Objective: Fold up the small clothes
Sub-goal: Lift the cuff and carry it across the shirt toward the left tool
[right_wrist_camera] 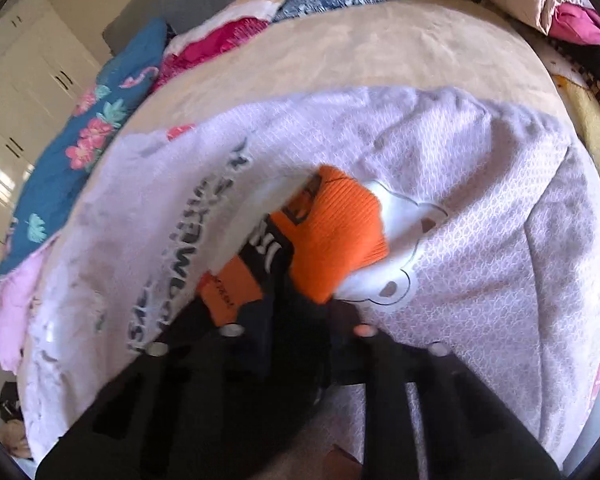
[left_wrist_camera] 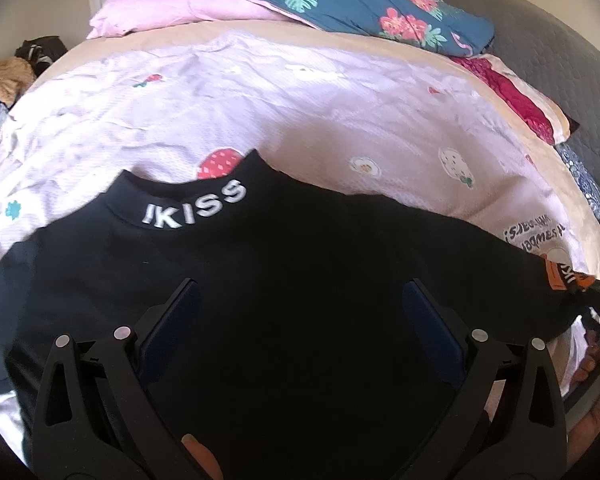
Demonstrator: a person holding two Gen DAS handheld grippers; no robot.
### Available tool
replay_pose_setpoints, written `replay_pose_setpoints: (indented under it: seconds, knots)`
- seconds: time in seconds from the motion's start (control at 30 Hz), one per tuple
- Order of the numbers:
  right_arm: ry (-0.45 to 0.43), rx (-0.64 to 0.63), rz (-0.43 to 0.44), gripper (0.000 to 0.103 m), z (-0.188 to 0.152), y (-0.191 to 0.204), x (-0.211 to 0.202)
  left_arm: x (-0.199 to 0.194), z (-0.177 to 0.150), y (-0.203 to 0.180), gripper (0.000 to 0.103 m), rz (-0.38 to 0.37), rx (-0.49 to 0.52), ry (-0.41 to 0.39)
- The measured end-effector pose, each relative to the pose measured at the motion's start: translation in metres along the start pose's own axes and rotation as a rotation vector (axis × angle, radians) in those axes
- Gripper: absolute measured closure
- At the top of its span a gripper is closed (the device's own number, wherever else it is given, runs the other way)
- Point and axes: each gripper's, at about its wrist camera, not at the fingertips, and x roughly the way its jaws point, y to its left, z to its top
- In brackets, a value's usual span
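A small black top with white "IKISS" lettering on its collar lies spread on a pale pink patterned blanket. My left gripper hovers just above the middle of its body, jaws wide open and empty. The top's right sleeve runs out to an orange cuff. In the right wrist view my right gripper is shut on that sleeve end, with the orange ribbed cuff sticking out past the fingers, above the blanket.
The blanket covers a beige bed. A blue floral quilt and pink bedding are piled at the far side. A magenta and cream pillow lies to the right. White wardrobes stand beyond.
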Motion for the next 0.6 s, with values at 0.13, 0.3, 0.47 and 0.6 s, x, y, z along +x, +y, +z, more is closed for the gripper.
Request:
replay_pose_setpoints:
  seconds: [0.13, 0.3, 0.47, 0.6]
  knots:
    - [-0.036, -0.035, 0.181, 0.09, 0.004, 0.015, -0.025, -0.017, 0.005, 0.008, 0.008, 0.006, -0.01, -0.021]
    - [-0.046, -0.123, 0.402, 0.091, -0.001, 0.044, -0.058, -0.045, 0.013, 0.022, 0.008, 0.005, -0.044, -0.058]
    - [-0.066, -0.238, 0.532, 0.091, -0.017, 0.082, -0.092, -0.074, 0.018, 0.042, 0.008, -0.023, -0.093, -0.092]
    - [-0.052, -0.314, 0.62, 0.091, -0.033, 0.105, -0.112, -0.087, 0.017, 0.064, 0.008, -0.064, -0.144, -0.092]
